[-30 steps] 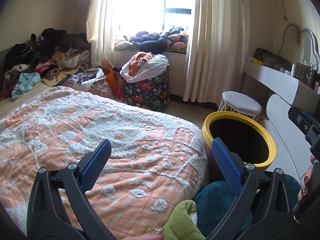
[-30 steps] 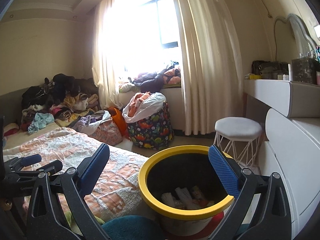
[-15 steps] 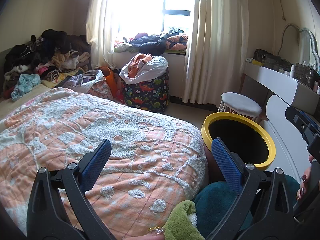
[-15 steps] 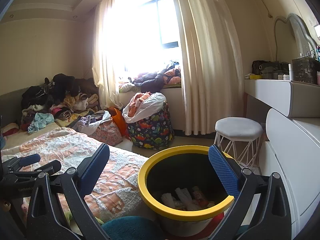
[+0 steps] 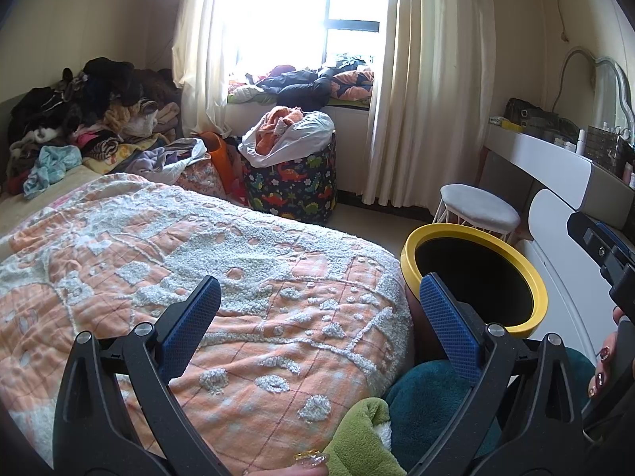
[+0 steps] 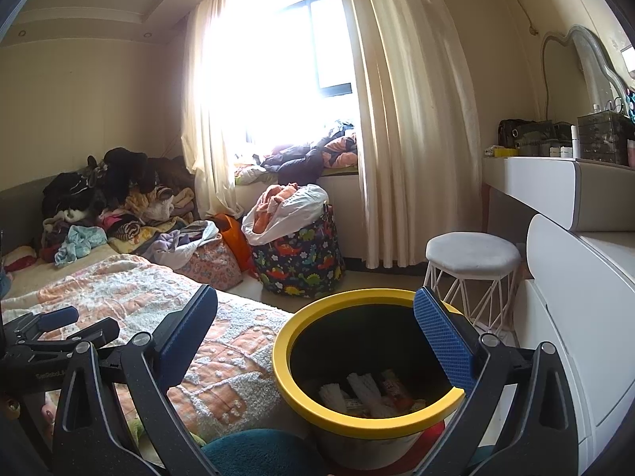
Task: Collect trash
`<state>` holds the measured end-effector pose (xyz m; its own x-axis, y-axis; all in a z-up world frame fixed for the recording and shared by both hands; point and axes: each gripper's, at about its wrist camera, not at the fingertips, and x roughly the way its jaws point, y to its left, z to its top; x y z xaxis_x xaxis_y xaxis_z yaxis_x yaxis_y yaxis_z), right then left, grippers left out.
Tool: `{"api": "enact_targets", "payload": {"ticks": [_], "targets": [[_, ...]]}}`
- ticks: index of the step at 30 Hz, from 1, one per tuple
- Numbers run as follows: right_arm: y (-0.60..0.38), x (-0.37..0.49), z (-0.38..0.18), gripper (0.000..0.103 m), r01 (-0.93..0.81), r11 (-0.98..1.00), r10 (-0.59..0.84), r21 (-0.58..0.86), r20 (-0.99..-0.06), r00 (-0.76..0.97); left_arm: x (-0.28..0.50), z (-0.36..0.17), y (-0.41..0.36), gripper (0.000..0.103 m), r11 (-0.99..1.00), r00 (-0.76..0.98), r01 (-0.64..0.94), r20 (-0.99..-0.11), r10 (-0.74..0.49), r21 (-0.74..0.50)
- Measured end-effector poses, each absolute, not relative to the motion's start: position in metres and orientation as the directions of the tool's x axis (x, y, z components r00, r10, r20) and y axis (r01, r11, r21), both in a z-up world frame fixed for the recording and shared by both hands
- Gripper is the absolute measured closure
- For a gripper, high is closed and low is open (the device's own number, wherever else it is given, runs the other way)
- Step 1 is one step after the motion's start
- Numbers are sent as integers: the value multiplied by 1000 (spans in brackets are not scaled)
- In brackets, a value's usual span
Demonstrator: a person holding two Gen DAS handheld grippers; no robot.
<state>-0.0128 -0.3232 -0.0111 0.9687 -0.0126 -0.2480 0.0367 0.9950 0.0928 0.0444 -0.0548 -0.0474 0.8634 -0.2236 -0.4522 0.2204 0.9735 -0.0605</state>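
Yellow-rimmed trash bin [image 6: 367, 361]: on floor at corner of bed [image 5: 190, 261], just beside white dresser [image 6: 575, 309]; white and red wrappers [image 6: 369, 390] lying at bottom. Left gripper [image 5: 319, 319]: jaws spread wide, nothing between blue pads, held above orange-and-white quilt. Right gripper [image 6: 315, 331]: jaws spread wide, empty, poised over bin mouth. Surroundings: white stool [image 6: 472, 256] behind bin; dinosaur-print hamper [image 6: 297, 254] with overflowing white bag beneath curtained window; clothing pile [image 5: 83, 115] at far end of bed; teal cushion [image 5: 432, 392] and green plush [image 5: 361, 444] in foreground. Bin contents seen in right wrist view only; interior merely dark in left wrist view. Hand with painted nails [image 5: 605, 361] at right edge, left wrist view only.
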Motion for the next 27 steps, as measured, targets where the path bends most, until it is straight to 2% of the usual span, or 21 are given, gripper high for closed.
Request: {"api": "enact_targets", "payload": {"ticks": [27], "targets": [[-326, -12, -11, 7, 45, 994, -20, 95, -247, 969, 44, -48, -55, 11, 974, 862, 219, -455, -224, -64]]}}
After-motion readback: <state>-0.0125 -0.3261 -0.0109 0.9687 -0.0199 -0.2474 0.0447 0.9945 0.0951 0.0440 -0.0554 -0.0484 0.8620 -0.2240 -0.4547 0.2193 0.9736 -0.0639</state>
